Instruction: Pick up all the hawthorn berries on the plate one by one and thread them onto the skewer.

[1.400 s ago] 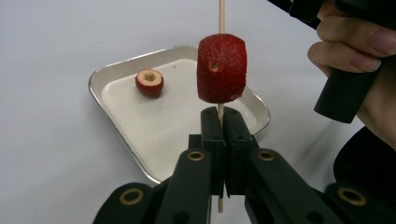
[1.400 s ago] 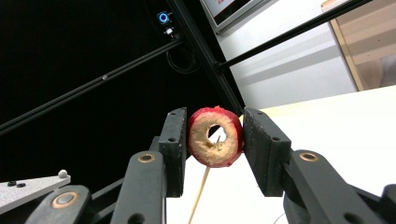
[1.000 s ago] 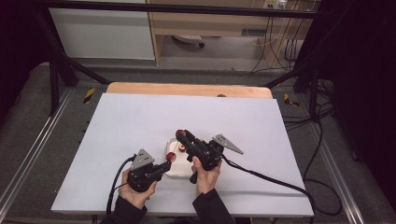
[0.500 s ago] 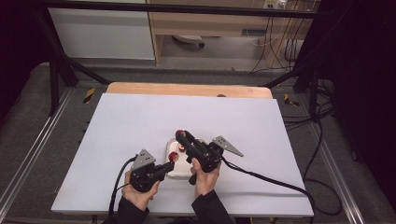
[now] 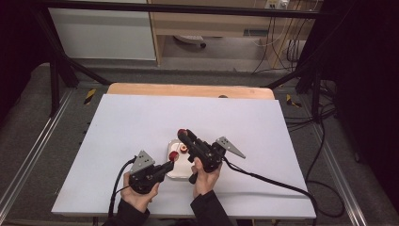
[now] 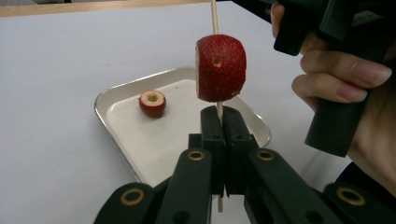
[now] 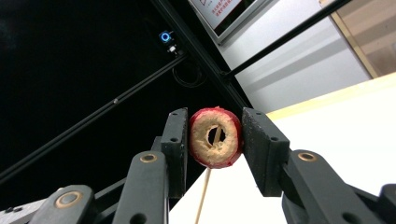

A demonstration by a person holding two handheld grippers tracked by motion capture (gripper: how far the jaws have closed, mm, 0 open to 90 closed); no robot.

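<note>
My left gripper (image 6: 219, 123) is shut on a thin wooden skewer (image 6: 214, 14) that stands upright over a small metal tray (image 6: 114, 100). A red strawberry piece (image 6: 220, 67) is threaded on the skewer just above the jaws. My right gripper (image 7: 215, 140) is shut on a red ring-shaped fruit slice (image 7: 201, 140), and the skewer (image 7: 202, 198) passes through its hole. In the high view the left gripper (image 5: 170, 163) and right gripper (image 5: 182, 134) meet over the tray (image 5: 176, 173). One more red piece (image 6: 152, 102) lies in the tray.
The tray sits near the front middle of a white table (image 5: 141, 122) with a wooden strip (image 5: 188, 90) at its far edge. Cables (image 5: 277, 181) trail from the grippers across the table's front right. Black frame bars (image 5: 56, 52) surround the table.
</note>
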